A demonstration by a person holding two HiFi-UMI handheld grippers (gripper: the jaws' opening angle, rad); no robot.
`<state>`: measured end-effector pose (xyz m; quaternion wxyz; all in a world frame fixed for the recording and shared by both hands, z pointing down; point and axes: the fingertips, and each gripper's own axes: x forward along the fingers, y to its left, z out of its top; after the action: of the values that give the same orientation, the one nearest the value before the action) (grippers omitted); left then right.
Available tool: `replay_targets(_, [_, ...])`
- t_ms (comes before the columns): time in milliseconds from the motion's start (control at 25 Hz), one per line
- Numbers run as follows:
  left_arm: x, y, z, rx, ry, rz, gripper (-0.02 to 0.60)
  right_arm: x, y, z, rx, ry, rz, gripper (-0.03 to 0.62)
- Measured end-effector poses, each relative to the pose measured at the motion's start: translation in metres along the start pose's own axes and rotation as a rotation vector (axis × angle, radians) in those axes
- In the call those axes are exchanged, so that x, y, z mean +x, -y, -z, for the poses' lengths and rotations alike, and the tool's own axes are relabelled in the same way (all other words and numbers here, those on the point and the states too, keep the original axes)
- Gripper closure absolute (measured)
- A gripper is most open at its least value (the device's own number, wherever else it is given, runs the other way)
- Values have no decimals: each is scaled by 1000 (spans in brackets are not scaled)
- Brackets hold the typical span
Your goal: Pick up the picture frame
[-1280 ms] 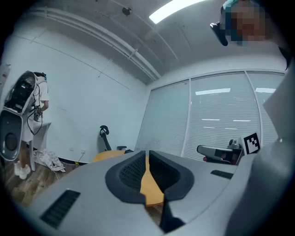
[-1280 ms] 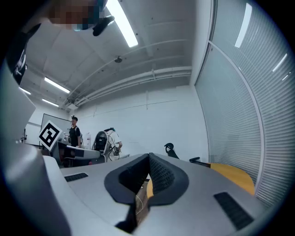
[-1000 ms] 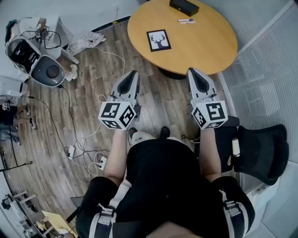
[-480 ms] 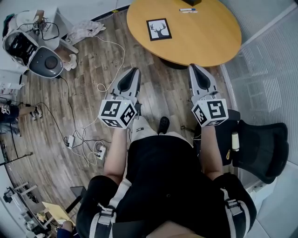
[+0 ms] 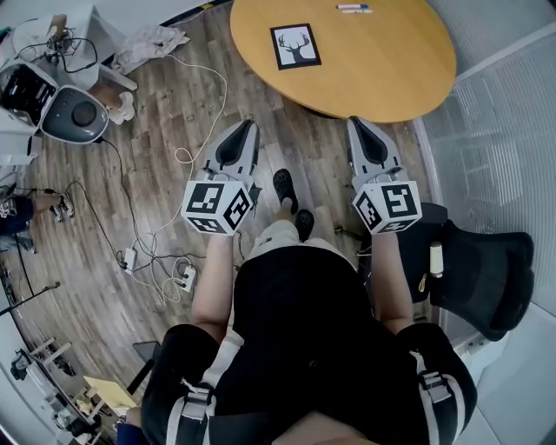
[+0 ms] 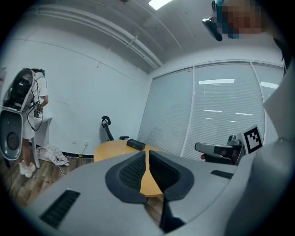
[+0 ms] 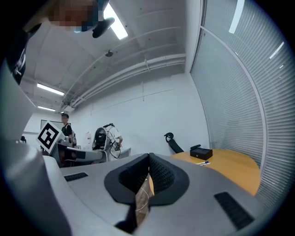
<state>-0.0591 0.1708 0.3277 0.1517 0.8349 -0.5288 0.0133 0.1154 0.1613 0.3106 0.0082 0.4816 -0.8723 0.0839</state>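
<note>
The picture frame (image 5: pixel 295 45), black-edged with a deer-head print, lies flat on the round wooden table (image 5: pixel 391 69) at the top of the head view. My left gripper (image 5: pixel 246 127) and right gripper (image 5: pixel 358 122) are held side by side over the wood floor, short of the table's near edge and apart from the frame. Both point toward the table, shut and empty. In the left gripper view the left gripper (image 6: pixel 146 155) has its pads together, and the table (image 6: pixel 113 150) stands beyond. The right gripper (image 7: pixel 149 159) looks the same. The frame does not show in either gripper view.
Two pens (image 5: pixel 352 7) lie at the table's far edge, and a black box (image 7: pixel 201 152) sits on it. A black office chair (image 5: pixel 486 278) stands to my right by the blinds (image 5: pixel 512 130). Cables (image 5: pixel 156 252) and a grey device (image 5: pixel 78 113) lie on the floor at left.
The table and frame have slid toward the top of the head view. A shoe has stepped forward between the grippers. Both grippers stay shut and level with each other.
</note>
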Motion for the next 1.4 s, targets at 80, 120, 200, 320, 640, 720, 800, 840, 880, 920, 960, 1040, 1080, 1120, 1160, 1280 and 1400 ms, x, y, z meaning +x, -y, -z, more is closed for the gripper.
replay_targets(80, [16,-11,-5,0,-5,3,540,18,6,-4,-6,-7,-2,577])
replay_targets(120, [25,-17,-9,-1,-6,6,540,28,11,-8,-10,-8,-1,577])
replay_targets(200, [45,-30,-17,-3,-3,14,540,52,21,-15,-17,-6,5,577])
replay_targets(320, [72,-55,-30,-11,5,24,540,89,30,-29,-34,2,15,577])
replay_targets(640, [129,-101,-69,-4,38,66,540,162,43,-58,-54,29,32,577])
replay_targets(720, [139,-109,-73,-2,35,69,540,175,44,-57,-44,27,34,577])
replay_targets(800, [145,-115,-74,-5,28,72,540,184,44,-54,-39,16,36,577])
replay_targets(840, [147,-117,-74,-5,23,73,540,188,45,-52,-36,10,35,577])
replay_targets(880, [150,-120,-74,-6,19,71,540,191,46,-51,-34,6,36,577])
replay_targets(920, [153,-123,-73,-7,15,68,540,195,48,-50,-32,2,39,577])
replay_targets(960, [157,-126,-72,-9,10,64,540,199,52,-48,-28,-2,42,577])
replay_targets(1040, [166,-132,-66,-20,-5,61,540,207,58,-43,-20,-15,49,577])
replay_targets(1080, [170,-134,-63,-26,-15,61,540,212,60,-40,-17,-23,51,577])
replay_targets(1120, [175,-137,-58,-31,-25,62,540,216,63,-36,-14,-31,51,577])
replay_targets(1160, [180,-140,-54,-35,-36,62,540,221,66,-32,-11,-39,50,577])
replay_targets(1280, [197,-149,-44,-49,-60,60,539,238,77,-19,-2,-68,49,577])
replay_targets(1400, [217,-160,-38,-64,-86,58,538,255,87,-10,9,-97,49,577])
